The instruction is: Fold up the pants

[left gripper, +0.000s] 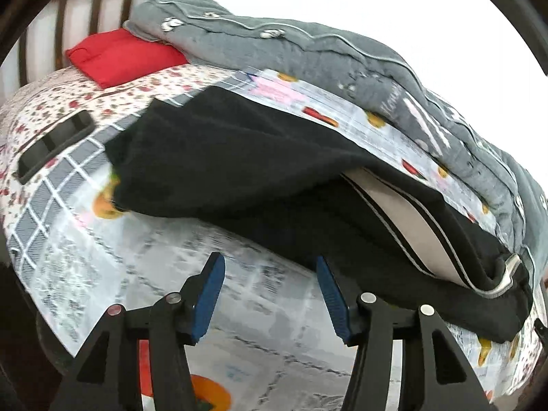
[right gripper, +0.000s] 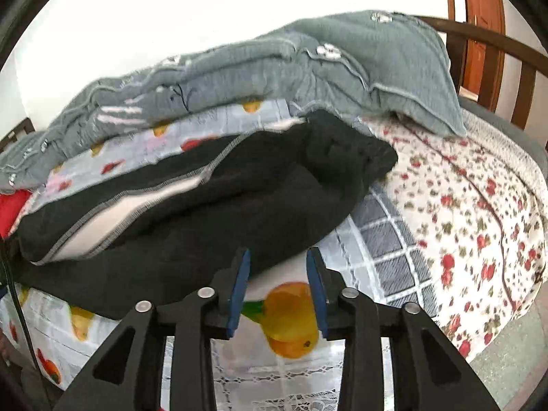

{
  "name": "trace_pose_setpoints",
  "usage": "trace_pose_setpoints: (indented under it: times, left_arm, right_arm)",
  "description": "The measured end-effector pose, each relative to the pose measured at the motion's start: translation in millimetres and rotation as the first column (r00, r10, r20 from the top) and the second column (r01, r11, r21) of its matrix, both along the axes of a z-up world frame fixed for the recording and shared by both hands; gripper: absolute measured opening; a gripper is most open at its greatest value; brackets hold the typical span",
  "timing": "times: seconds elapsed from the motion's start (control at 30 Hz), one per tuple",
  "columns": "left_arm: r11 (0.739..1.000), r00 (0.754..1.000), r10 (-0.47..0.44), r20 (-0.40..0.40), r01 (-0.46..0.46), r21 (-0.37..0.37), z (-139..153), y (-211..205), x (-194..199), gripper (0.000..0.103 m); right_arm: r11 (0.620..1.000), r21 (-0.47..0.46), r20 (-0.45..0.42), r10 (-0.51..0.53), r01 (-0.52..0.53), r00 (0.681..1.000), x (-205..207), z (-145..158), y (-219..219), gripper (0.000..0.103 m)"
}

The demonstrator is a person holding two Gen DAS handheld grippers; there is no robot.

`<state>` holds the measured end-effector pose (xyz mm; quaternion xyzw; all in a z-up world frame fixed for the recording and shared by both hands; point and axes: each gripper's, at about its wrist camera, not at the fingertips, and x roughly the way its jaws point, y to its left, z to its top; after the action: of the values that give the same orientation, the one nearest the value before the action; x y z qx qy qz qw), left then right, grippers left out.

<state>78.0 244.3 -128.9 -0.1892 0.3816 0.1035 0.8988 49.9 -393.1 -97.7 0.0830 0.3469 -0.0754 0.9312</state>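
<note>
The black pants (left gripper: 239, 171) lie folded on the bed, with a white side panel edged in grey stitching showing between the layers. They also show in the right wrist view (right gripper: 212, 212). My left gripper (left gripper: 270, 267) is open and empty, just in front of the pants' near edge, its right pad close to the cloth. My right gripper (right gripper: 278, 255) is open and empty, its tips at the pants' near edge over the sheet.
The bed carries a fruit-print sheet (left gripper: 137, 257), a floral sheet (right gripper: 462, 222) and a folded grey quilt (left gripper: 342, 58) behind the pants. A red cushion (left gripper: 120, 56) and a dark rectangular object (left gripper: 54, 144) lie near the wooden headboard (left gripper: 96, 3).
</note>
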Motion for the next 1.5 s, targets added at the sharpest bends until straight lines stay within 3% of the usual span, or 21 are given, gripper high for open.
trace_pose_setpoints:
  times: [0.17, 0.47, 0.53, 0.57, 0.6, 0.67, 0.8, 0.9, 1.03, 1.2, 1.27, 1.33, 1.4, 1.5]
  left_arm:
    - [0.996, 0.998, 0.068, 0.011, -0.068, 0.06, 6.6, 17.9, 0.9, 0.053]
    - [0.98, 1.0, -0.003, -0.028, 0.009, 0.2, 4.3, -13.5, 64.2, 0.053]
    - [0.975, 0.999, 0.0, -0.043, 0.01, 0.224, 1.4, -16.8, 83.5, 0.044]
    - [0.973, 0.999, 0.007, -0.048, 0.005, 0.231, 0.4, -16.4, 89.5, 0.024]
    - [0.973, 0.999, 0.009, -0.049, 0.002, 0.232, 0.3, -14.6, 95.4, 0.013]
    - [0.979, 1.0, 0.002, -0.027, 0.004, 0.205, 2.6, -6.5, 101.9, 0.01]
    - [0.988, 1.0, -0.013, -0.001, 0.013, 0.152, 3.5, 4.7, 114.2, 0.009]
    - [0.985, 1.0, -0.022, -0.001, 0.022, 0.171, -0.4, 0.6, 123.6, 0.009]
    - [0.981, 0.999, -0.028, -0.024, 0.032, 0.19, -7.7, -4.3, 132.4, 0.01]
    - [0.98, 0.999, -0.025, -0.03, 0.031, 0.199, -6.8, -5.7, 132.2, 0.01]
    - [0.977, 0.999, -0.027, -0.027, 0.032, 0.211, -5.6, -6.2, 132.4, 0.01]
    - [0.973, 0.999, -0.027, -0.02, 0.031, 0.227, -0.8, -7.3, 134.8, 0.009]
    - [0.974, 0.999, -0.032, -0.003, 0.032, 0.226, 8.5, -5.8, 139.4, 0.008]
    - [0.972, 0.999, -0.027, 0.018, 0.021, 0.236, 25.4, -1.6, 155.9, 0.008]
  right_arm:
    - [0.999, 0.007, 0.024, 0.033, -0.033, 0.999, 10.0, 13.2, 19.6, 0.048]
    - [0.996, 0.045, 0.021, 0.077, -0.078, 0.997, 66.5, 14.8, 46.1, 0.058]
    - [0.996, 0.029, 0.008, 0.086, -0.086, 0.996, 84.2, 13.6, 48.3, 0.057]
    - [0.997, 0.013, 0.008, 0.08, -0.08, 0.997, 92.3, 13.5, 47.8, 0.057]
    - [0.998, -0.003, 0.009, 0.067, -0.067, 0.998, 102.0, 13.3, 43.4, 0.057]
    - [0.999, -0.027, 0.006, 0.04, -0.039, 0.999, 117.7, 14.2, 29.1, 0.057]
    - [0.995, -0.096, 0.006, -0.029, 0.029, 1.0, 143.3, 12.8, -11.7, 0.06]
    - [0.988, -0.127, 0.0, -0.088, 0.087, 0.996, 163.3, 9.0, -46.9, 0.065]
    - [0.989, -0.084, -0.029, -0.126, 0.123, 0.992, 193.5, 0.7, -87.5, 0.075]
    - [0.997, -0.03, -0.141, -0.075, 0.071, 0.987, 237.8, -24.1, -105.4, 0.075]
    - [0.997, -0.064, -0.149, -0.058, 0.049, 0.987, 243.6, -26.8, -100.0, 0.067]
    - [0.991, -0.132, -0.119, -0.023, 0.007, 0.993, 240.0, -19.5, -87.7, 0.05]
    - [0.988, -0.154, -0.042, 0.004, -0.01, 0.999, 231.6, -0.3, -83.7, 0.044]
    - [0.993, -0.114, 0.109, -0.013, 0.026, 0.994, 216.6, 32.5, -97.2, 0.041]
